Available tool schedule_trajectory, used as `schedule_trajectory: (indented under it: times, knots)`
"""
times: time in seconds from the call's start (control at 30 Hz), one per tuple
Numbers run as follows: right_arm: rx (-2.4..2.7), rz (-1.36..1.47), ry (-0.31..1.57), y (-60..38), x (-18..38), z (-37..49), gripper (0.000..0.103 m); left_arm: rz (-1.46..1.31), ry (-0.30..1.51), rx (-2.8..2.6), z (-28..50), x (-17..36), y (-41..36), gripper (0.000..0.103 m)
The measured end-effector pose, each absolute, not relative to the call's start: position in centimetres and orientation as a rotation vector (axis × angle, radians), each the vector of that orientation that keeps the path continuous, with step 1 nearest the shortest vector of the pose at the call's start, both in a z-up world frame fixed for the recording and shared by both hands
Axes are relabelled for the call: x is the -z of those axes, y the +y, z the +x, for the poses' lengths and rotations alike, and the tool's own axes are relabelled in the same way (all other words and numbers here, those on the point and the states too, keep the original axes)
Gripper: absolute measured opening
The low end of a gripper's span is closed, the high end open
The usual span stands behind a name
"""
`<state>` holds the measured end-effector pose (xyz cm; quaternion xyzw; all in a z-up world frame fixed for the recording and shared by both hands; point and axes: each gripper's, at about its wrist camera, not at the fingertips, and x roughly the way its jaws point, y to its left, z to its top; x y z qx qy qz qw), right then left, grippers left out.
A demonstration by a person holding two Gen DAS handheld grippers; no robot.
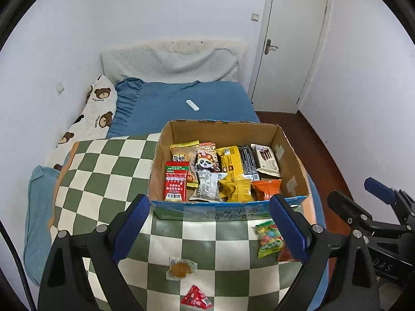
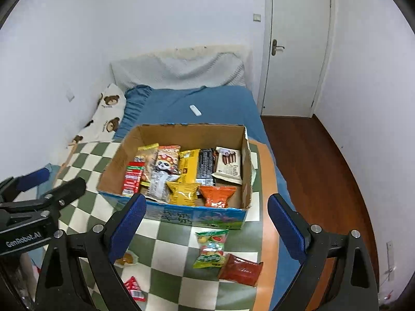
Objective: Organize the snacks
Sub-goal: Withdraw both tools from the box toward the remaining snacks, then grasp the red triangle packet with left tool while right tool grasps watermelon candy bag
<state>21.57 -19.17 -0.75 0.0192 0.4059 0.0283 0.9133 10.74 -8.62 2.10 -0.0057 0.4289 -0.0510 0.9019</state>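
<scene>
A cardboard box (image 1: 293, 163) (image 2: 114, 160) holding several snack packets stands on a green-and-white checked blanket (image 1: 103, 168) (image 2: 171, 248). In front of it lie a green candy bag (image 1: 268, 238) (image 2: 211, 248), a red-brown packet (image 2: 241, 269), a clear-wrapped yellow cake (image 1: 180, 268) (image 2: 127, 259) and a red triangular packet (image 1: 195, 296) (image 2: 135, 289). My left gripper (image 1: 208, 229) is open and empty, above the blanket near the box front. My right gripper (image 2: 207, 226) is open and empty, above the candy bag.
The blanket lies on a bed with a blue sheet (image 1: 181, 98) and a bear-print pillow (image 1: 96, 111). A white remote (image 1: 192, 105) lies on the sheet. A wood floor (image 2: 311, 168) and a closed door (image 2: 295, 51) are to the right.
</scene>
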Motion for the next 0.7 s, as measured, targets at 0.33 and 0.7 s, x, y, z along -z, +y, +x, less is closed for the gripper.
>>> schedule_trajectory:
  times: [0.33, 0.7]
  knots:
    - [-0.116, 0.225, 1.073, -22.6, 9.9, 21.2, 0.069, -0.054, 1.154, 0.045, 9.3, 6.5, -6.2, 0.094]
    - [-0.087, 0.298, 1.317, -23.9, 22.7, 24.4, 0.069, -0.389, 1.726, 0.051, 5.8, 25.2, -3.5, 0.094]
